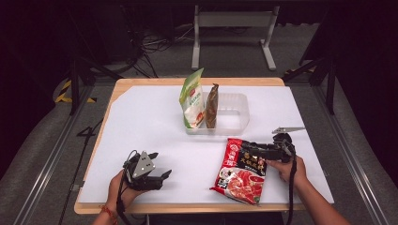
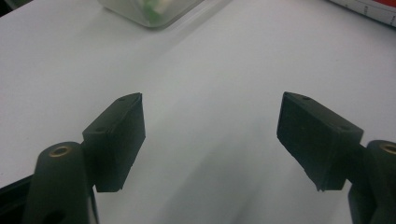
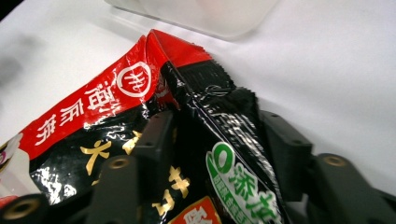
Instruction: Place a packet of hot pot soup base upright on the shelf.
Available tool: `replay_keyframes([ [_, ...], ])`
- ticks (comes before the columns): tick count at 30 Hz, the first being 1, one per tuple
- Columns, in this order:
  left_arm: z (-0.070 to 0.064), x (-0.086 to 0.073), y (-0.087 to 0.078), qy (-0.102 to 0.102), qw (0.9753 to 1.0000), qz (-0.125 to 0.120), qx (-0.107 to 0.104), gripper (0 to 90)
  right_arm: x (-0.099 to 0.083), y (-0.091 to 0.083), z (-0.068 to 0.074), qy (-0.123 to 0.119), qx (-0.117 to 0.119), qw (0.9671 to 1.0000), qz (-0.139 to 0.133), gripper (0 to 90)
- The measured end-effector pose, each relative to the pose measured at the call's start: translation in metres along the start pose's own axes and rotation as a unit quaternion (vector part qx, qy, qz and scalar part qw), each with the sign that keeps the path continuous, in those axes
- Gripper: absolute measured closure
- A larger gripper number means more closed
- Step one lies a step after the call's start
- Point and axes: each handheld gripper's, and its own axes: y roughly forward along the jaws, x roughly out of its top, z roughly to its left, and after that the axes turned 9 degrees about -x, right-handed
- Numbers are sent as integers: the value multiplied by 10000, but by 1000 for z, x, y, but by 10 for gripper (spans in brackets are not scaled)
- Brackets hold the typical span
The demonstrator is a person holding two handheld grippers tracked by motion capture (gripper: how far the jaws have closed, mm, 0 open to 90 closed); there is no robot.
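1. On the near right part of the white desk [image 1: 150, 117], a red and black food packet [image 1: 240, 171] lies mostly flat, its printed face up, with its far end raised a little.
2. The right tongs [image 1: 251, 152] are closed on that far end of the packet; in the right gripper view a pinched fold of the shiny black wrapper [image 3: 219, 121] stands between the two black jaws, which press it from either side.
3. The person's right hand [image 1: 286, 168] holds the tongs from the right, just beside the packet's edge.
4. Beyond the packet, near the middle of the desk, stands a clear plastic tray [image 1: 234, 115]. A green and white pouch [image 1: 192, 98] and a brown packet [image 1: 212, 105] stand upright in its left part, side by side.
5. The red packet lies just in front of the tray, close to it; whether they touch I cannot tell.
6. At the near left of the desk, the left tongs [image 1: 162, 178] are held by the left hand [image 1: 119, 190], well apart from the packet.
7. In the left gripper view its jaws stand wide apart with nothing between them, just the bare desk beneath, and a corner of the tray [image 2: 149, 11] is at the top edge.
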Motion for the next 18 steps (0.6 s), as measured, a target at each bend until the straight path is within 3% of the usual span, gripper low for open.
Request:
replay_keyframes([
  [5,1,-1,0,0,10000,-2,18,244,-1,-2,-5,133,186,9997,-100,682],
  [12,2,-2,-1,-1,10000,15,62,244,-1,-9,-9,-5,504,9979,-396,847],
  [18,6,-3,-4,-97,9999,-80,94,245,0,-19,-6,-151,695,9955,-621,870],
])
